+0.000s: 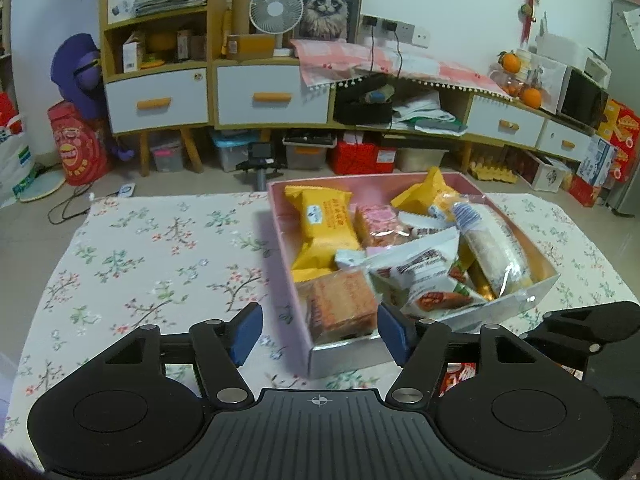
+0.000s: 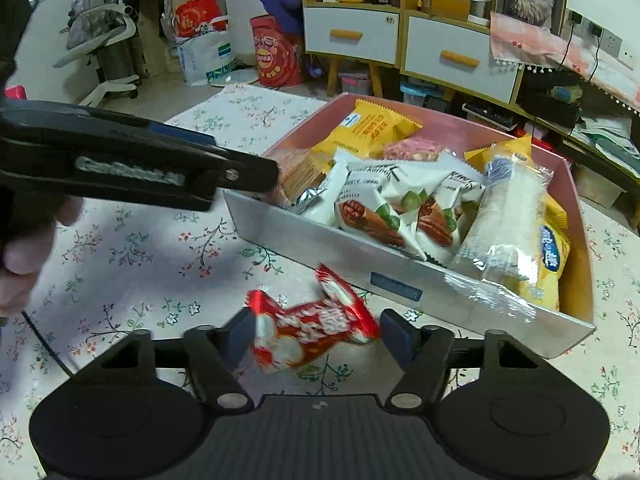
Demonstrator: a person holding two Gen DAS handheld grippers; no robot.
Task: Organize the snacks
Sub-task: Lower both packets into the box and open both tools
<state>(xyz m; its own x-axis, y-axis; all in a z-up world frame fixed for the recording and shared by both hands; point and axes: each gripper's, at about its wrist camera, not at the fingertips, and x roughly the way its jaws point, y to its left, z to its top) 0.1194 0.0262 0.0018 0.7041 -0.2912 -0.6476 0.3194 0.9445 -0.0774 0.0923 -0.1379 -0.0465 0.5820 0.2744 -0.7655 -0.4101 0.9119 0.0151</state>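
Note:
A pink box holds several wrapped snacks: yellow packs, white nut packs and a long clear-wrapped roll. My left gripper is open, its blue pads either side of the box's near corner and an orange-brown snack. My right gripper is open around a red and white candy pack lying on the floral cloth in front of the box. The left gripper shows in the right wrist view at the box's left corner.
The floral tablecloth covers the table left of the box. Behind stand a yellow and white cabinet, a small fan, storage bins and red bags on the floor.

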